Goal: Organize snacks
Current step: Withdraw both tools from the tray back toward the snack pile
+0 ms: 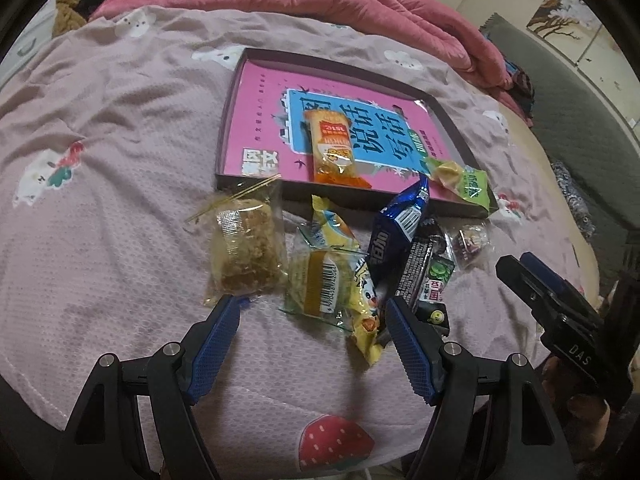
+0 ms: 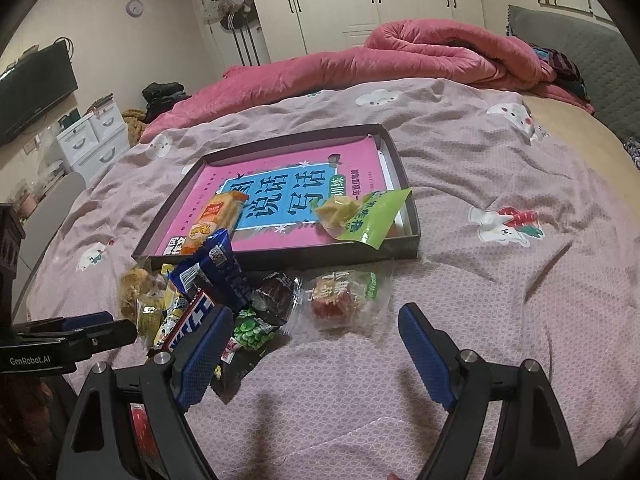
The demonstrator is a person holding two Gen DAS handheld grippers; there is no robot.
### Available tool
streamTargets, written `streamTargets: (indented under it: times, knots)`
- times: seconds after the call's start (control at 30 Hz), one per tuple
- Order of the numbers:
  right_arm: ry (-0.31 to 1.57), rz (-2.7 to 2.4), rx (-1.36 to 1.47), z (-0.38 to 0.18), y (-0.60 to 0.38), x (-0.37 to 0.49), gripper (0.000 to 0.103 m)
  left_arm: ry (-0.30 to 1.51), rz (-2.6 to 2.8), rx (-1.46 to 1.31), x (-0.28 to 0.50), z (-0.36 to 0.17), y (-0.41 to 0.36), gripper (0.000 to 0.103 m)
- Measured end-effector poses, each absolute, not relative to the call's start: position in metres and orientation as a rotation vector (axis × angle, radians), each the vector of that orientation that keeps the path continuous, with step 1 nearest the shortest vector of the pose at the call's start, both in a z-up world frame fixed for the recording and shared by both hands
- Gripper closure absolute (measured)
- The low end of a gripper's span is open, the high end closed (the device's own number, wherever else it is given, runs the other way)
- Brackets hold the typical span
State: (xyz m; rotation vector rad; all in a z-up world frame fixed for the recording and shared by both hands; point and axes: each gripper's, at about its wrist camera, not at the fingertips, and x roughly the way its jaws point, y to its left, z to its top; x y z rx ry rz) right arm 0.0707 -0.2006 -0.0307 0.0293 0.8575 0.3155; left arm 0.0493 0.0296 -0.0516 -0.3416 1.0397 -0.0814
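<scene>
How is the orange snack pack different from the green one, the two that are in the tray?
The orange pack is a long bar shape lying flat in the tray's middle; the green pack is a crumpled pouch at the tray's near right corner. The orange pack lies wholly inside, while the green pack overhangs the rim. The orange pack looks smooth, the green one twisted, with a yellowish lump at one end. Both rest on the pink book cover.

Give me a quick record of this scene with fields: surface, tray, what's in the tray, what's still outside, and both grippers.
surface: bed sheet
tray: shallow box with pink book inside
in tray: orange packet, green packet
outside: blue packet, clear-wrapped cake, other snacks in a pile before the tray
left gripper: open, empty
right gripper: open, empty
</scene>
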Motion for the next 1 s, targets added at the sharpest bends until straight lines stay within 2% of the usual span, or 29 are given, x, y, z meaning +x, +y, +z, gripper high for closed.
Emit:
streamTargets:
  times: [0.77, 0.87, 1.0]
  knots:
    - [0.901, 0.287, 0.03, -0.043, -0.201, 0.082, 0.019, 1.068, -0.097, -0.415, 0.065, -0.07, 0.032, 0.026]
    - [0.909, 0.282, 0.035, -0.046, -0.202, 0.085, 0.019, 1.074, -0.099, -0.425, 0.067, -0.073, 0.033, 0.033]
    - [0.916, 0.273, 0.044, -0.049, -0.204, 0.086, 0.019, 1.081, -0.099, -0.426, 0.069, -0.075, 0.034, 0.048]
